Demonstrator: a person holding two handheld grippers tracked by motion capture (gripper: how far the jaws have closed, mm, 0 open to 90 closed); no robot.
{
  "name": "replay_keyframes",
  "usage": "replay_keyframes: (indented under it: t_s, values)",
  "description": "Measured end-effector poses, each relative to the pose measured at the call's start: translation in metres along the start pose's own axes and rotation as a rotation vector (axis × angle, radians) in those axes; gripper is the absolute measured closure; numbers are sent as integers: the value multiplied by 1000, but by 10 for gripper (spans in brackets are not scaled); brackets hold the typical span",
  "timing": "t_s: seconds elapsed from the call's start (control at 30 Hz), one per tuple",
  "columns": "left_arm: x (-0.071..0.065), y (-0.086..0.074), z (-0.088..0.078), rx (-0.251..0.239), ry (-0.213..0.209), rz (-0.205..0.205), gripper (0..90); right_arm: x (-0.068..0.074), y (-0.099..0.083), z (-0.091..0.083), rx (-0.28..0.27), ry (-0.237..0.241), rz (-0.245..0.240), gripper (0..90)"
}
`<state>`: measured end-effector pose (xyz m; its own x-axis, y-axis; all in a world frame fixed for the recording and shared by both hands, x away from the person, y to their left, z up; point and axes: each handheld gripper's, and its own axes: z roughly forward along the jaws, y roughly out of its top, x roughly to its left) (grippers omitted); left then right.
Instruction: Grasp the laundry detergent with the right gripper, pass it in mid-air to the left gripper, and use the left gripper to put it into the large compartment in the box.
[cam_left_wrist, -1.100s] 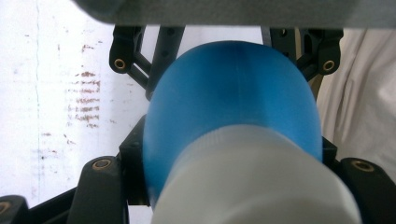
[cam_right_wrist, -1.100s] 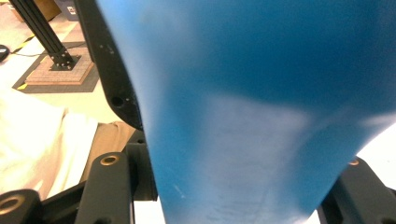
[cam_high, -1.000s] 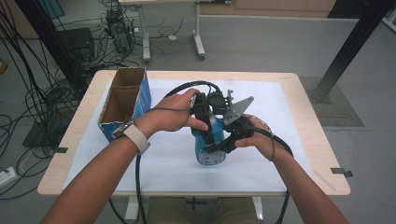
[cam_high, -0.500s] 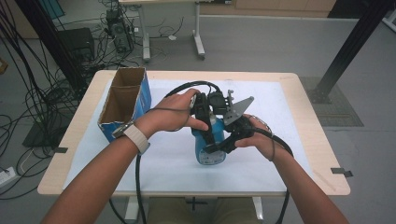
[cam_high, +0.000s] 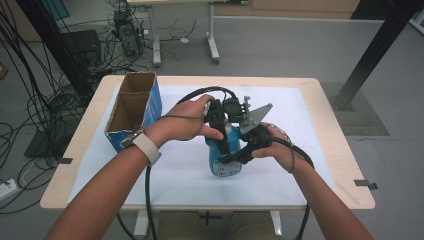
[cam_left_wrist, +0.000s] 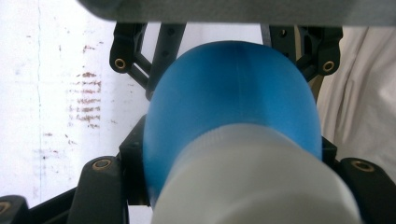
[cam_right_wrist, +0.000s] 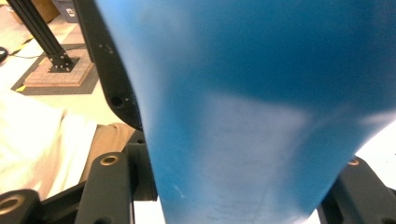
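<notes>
The left gripper (cam_high: 220, 131) is clamping the blue bottle (cam_high: 224, 156) at its upper end, white cap (cam_left_wrist: 252, 186) between the jaws, above the white mat (cam_high: 175, 175). Just right of it, the right gripper (cam_high: 239, 153) is squeezing the bottle's body. I judge a twist is under way: keep the body steady, and turn the cap squarely.

Smooth matt blue plastic bottle (cam_high: 226, 159); open brown cardboard box (cam_high: 134, 108).
</notes>
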<state>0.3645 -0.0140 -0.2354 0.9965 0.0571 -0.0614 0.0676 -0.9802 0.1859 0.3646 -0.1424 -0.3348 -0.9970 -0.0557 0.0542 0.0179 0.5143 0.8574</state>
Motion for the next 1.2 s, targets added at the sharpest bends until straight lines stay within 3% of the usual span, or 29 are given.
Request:
replay_keyframes:
  t_s: [0.4, 0.47, 0.53, 0.63, 0.73, 0.87, 1.2]
  values:
    - [-2, 2, -2, -7, 6, -1, 381, 1, -1, -2, -19, 4, 0, 409]
    - [-2, 1, -1, -2, 12, -7, 381, 2, -2, -2, -31, 25, 35, 315]
    - [-1, 0, -1, 1, 18, -10, 380, 2, -3, -3, -19, 13, 44, 217]
    - [0, -2, -2, 1, 18, -20, 377, 2, -8, -11, 9, -20, 81, 119]
    - [1, -5, -3, 6, 26, -36, 373, 1, -14, -22, 28, -75, 103, 79]
    - [2, -8, -5, 8, 46, -57, 372, 0, -17, -39, 69, -128, 123, 72]
    - [10, -13, -16, -7, 112, -180, 371, 1, -21, -71, 208, -218, 140, 56]
